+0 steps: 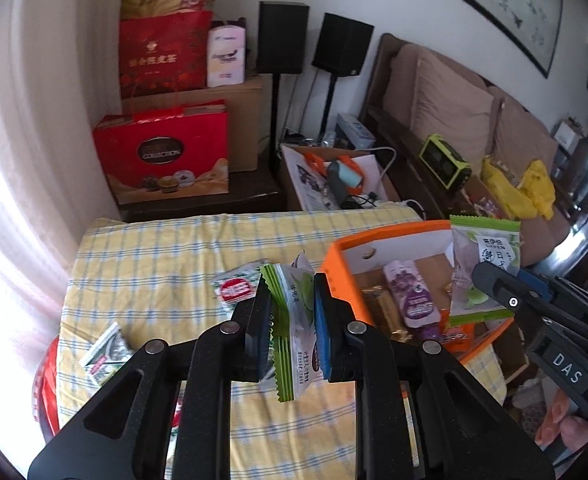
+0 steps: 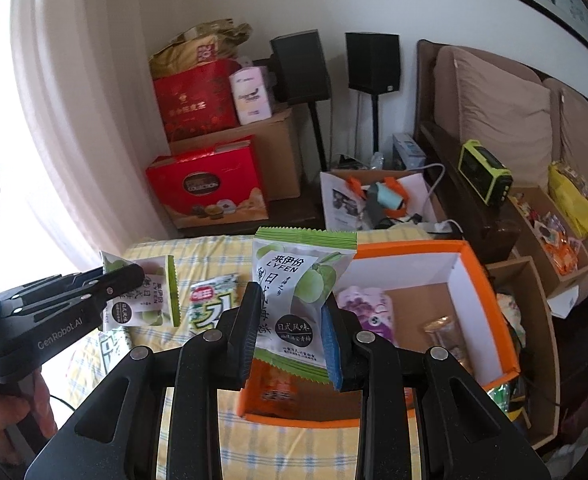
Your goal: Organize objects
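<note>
Both tongs are clamped on green plum-snack packets: the left tongs (image 1: 292, 330) grips one (image 1: 294, 320) edge-on, the right tongs (image 2: 290, 336) another (image 2: 298, 280) above the orange box (image 2: 490, 304). The glossy packets could slip and miss it.

You have two green-and-white plum packets in the air, one (image 1: 294, 320) in your left gripper (image 1: 292, 326), one (image 2: 294, 300) in your right gripper (image 2: 290, 334); two grippers, then, each closed on one packet; one orange box (image 2: 470, 264) sits on the one yellow checked cloth (image 1: 166, 248); inside it you can count one purple packet (image 1: 412, 296) and at least one orange packet (image 2: 272, 384), with more wrappers too hidden to tally; on the cloth lie two green-and-red sachets, one (image 1: 238, 288) near the box, one (image 1: 104, 354) at the edge; behind stand two black speakers (image 1: 283, 38) (image 1: 342, 44) and two red gift boxes (image 1: 164, 54) (image 1: 162, 152).
</note>
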Demonstrator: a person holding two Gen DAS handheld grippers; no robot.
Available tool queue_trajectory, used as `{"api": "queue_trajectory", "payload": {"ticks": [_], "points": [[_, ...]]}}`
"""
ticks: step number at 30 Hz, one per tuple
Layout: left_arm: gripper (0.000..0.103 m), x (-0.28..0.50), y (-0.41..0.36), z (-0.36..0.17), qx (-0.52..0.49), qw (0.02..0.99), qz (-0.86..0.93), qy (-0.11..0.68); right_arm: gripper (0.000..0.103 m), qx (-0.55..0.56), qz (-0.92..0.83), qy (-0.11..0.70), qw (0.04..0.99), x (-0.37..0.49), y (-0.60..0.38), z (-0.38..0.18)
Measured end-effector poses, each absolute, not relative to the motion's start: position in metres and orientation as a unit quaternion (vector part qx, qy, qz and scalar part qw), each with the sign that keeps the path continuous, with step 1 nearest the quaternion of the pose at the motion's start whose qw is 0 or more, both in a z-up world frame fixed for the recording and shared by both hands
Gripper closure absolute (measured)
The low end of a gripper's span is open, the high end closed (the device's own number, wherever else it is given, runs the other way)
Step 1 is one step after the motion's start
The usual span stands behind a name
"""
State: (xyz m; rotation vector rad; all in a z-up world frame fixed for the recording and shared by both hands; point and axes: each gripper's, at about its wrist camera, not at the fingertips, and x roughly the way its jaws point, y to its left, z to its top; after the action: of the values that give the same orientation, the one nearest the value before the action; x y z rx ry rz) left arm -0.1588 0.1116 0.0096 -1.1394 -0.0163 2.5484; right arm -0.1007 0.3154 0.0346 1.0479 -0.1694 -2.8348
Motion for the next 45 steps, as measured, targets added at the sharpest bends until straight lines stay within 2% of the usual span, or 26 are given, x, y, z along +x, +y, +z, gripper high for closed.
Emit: {"api": "queue_trajectory", "payload": {"ticks": [24,27,29,30,31,33,34,36,38,41,42,43,45], "points": [[0.085,-0.163,0.212,-0.02,-0.43,0.217,0.876,0.013,0.075,0.366,-0.928,-0.065,-0.001,-0.106,0.404,0.012],[0.084,-0.164,0.215,-0.026,-0.437,0.218,0.873,0.014,0.071,0.371,-0.926,-0.065,-0.003,-0.111,0.407,0.002],[0.075,-0.165,0.217,-0.029,-0.442,0.216,0.87,0.02,0.065,0.374,-0.926,-0.054,-0.01,-0.115,0.406,-0.005],[0.071,-0.165,0.218,-0.03,-0.443,0.215,0.87,0.023,0.055,0.377,-0.925,-0.05,-0.014,-0.117,0.405,-0.008],[0.065,-0.164,0.217,-0.03,-0.442,0.214,0.871,0.024,0.051,0.38,-0.924,-0.049,-0.019,-0.119,0.405,-0.012],[0.06,-0.163,0.215,-0.028,-0.438,0.214,0.873,0.021,0.051,0.381,-0.923,-0.054,-0.018,-0.119,0.406,-0.015],[0.054,-0.163,0.213,-0.027,-0.437,0.212,0.874,0.019,0.051,0.381,-0.923,-0.057,-0.017,-0.119,0.407,-0.017],[0.039,-0.164,0.208,-0.024,-0.432,0.207,0.878,0.013,0.05,0.382,-0.922,-0.057,-0.017,-0.119,0.407,-0.017],[0.022,-0.164,0.201,-0.021,-0.422,0.195,0.885,0.003,0.043,0.381,-0.923,-0.061,-0.014,-0.118,0.408,-0.017],[0.017,-0.165,0.192,-0.018,-0.417,0.186,0.89,-0.002,0.026,0.376,-0.925,-0.059,-0.016,-0.116,0.407,-0.014],[0.016,-0.166,0.19,-0.017,-0.416,0.183,0.891,-0.001,0.014,0.375,-0.925,-0.058,-0.017,-0.116,0.406,-0.013],[0.013,-0.167,0.188,-0.017,-0.416,0.18,0.892,-0.001,0.008,0.372,-0.926,-0.059,-0.017,-0.116,0.406,-0.011],[0.009,-0.169,0.184,-0.016,-0.415,0.171,0.894,0.001,0.001,0.368,-0.928,-0.06,-0.019,-0.115,0.404,-0.009]]}}
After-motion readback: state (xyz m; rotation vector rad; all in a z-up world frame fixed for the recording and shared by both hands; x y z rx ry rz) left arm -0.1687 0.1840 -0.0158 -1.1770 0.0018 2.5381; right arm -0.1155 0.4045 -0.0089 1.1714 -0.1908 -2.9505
